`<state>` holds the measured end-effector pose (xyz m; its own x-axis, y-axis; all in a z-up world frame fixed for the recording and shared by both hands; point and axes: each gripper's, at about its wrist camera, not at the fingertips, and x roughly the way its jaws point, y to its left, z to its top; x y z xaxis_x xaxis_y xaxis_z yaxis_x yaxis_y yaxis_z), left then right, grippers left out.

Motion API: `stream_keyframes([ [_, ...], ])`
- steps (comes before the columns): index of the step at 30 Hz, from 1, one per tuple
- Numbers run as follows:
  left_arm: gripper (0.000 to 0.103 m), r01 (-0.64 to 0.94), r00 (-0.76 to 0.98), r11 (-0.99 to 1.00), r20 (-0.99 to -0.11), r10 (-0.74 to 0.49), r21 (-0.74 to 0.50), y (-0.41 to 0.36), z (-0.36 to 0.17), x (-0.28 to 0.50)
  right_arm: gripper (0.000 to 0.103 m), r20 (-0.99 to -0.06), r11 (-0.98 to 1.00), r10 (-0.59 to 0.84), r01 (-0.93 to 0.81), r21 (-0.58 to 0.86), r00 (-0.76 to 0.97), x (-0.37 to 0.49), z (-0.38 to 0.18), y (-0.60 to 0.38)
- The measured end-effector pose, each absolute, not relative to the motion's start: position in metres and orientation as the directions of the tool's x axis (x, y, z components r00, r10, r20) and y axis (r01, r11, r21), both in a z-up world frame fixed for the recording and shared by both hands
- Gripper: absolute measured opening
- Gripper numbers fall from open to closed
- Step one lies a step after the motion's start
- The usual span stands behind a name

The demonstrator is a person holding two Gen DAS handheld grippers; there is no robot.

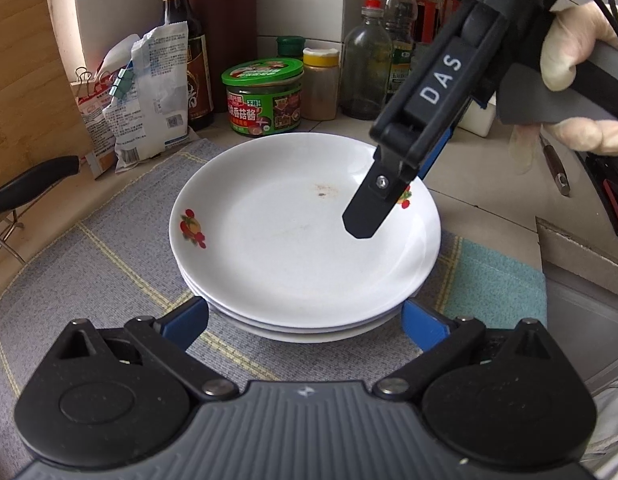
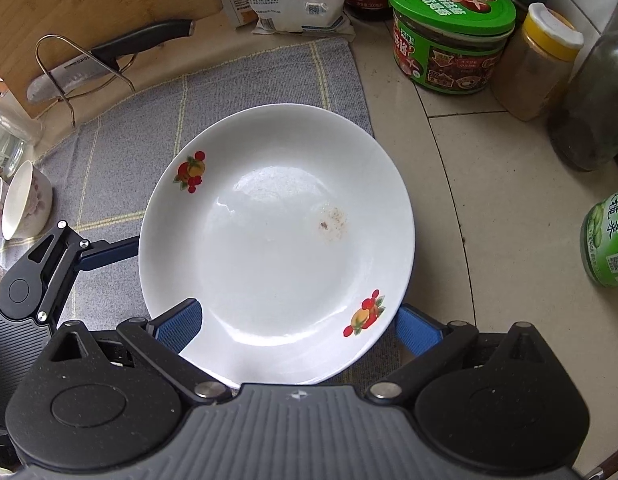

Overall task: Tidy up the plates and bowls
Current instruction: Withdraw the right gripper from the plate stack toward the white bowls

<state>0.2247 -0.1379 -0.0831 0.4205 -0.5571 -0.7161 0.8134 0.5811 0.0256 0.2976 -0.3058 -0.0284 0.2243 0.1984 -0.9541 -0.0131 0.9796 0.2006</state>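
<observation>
Three fruit-patterned plates (image 1: 305, 236) sat stacked at frame centre on the grey mat (image 1: 109, 272). Both the left gripper (image 1: 305, 316) and right gripper (image 2: 297, 320) were spread wide, holding nothing. Floral bowls (image 2: 27, 200) at far left seemingly remained unsorted.

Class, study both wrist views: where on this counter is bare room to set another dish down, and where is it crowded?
Free: the grey mat between the plate stack and the knife rack, and the tiled counter right of the plates. Crowded: the back edge, with the green-lidded jar, spice jar and bottles.
</observation>
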Motion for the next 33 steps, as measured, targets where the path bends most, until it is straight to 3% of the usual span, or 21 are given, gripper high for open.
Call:
stream_keyframes([
  [12,0.102,0.670,0.573,0.741,-0.662,-0.482,0.040,-0.110,-0.062,0.210,0.103,-0.900,0.994,0.096,-0.096,0.060,0.426,0.270,-0.020,-0.294],
  [17,0.102,0.561,0.651,0.827,-0.627,-0.428,0.018,-0.084,-0.053,0.202,0.103,-0.846,0.984,0.171,-0.135,0.118,0.505,0.266,-0.009,-0.285],
  [22,0.102,0.513,0.693,0.858,-0.596,-0.406,0.012,-0.050,-0.049,0.191,0.103,-0.796,0.979,0.178,-0.182,0.087,0.579,0.258,-0.001,-0.249],
  [33,0.102,0.446,0.756,0.893,-0.562,-0.337,0.065,0.089,-0.034,0.137,0.103,-0.762,0.943,0.298,-0.304,0.138,0.575,0.233,-0.017,-0.106],
])
